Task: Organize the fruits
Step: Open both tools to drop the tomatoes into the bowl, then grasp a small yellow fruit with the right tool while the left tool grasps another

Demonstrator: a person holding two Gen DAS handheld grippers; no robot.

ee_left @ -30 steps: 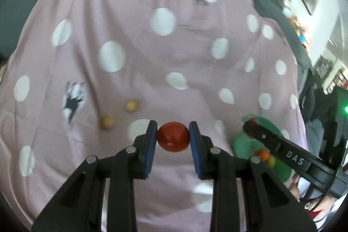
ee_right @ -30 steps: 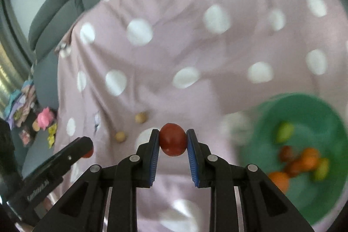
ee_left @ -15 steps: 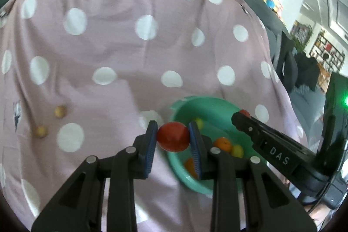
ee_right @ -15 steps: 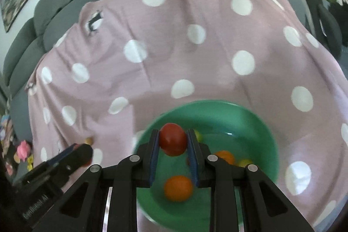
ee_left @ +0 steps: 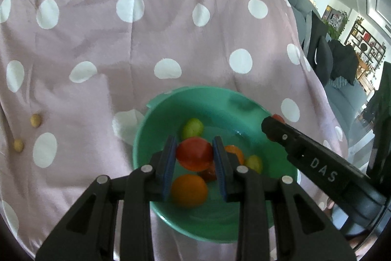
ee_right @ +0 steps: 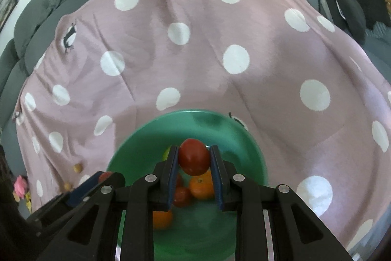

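Tomatoes [ee_left: 194,153], 2, round, glossy red, clamped over green bowl [ee_left: 220,102]

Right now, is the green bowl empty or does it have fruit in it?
Not empty: the green bowl holds several orange, red and green fruits.

The left gripper [ee_left: 194,155] clamps a red fruit [ee_left: 194,156] between its blue pads [ee_left: 169,163], over a green bowl [ee_left: 215,102]. In the bowl lie a green fruit [ee_left: 192,127], an orange fruit [ee_left: 189,190], another orange one [ee_left: 235,153] partly hidden behind the right pad, a yellow-green one [ee_left: 254,163] and a dark red one [ee_left: 208,174] (mostly hidden). The right gripper [ee_left: 273,125] reaches in from the right over the bowl's rim, a red piece showing at its tip. Two small tan balls [ee_left: 35,120] [ee_left: 18,145] sit well left of the bowl on the pink dotted cloth [ee_left: 151,45].
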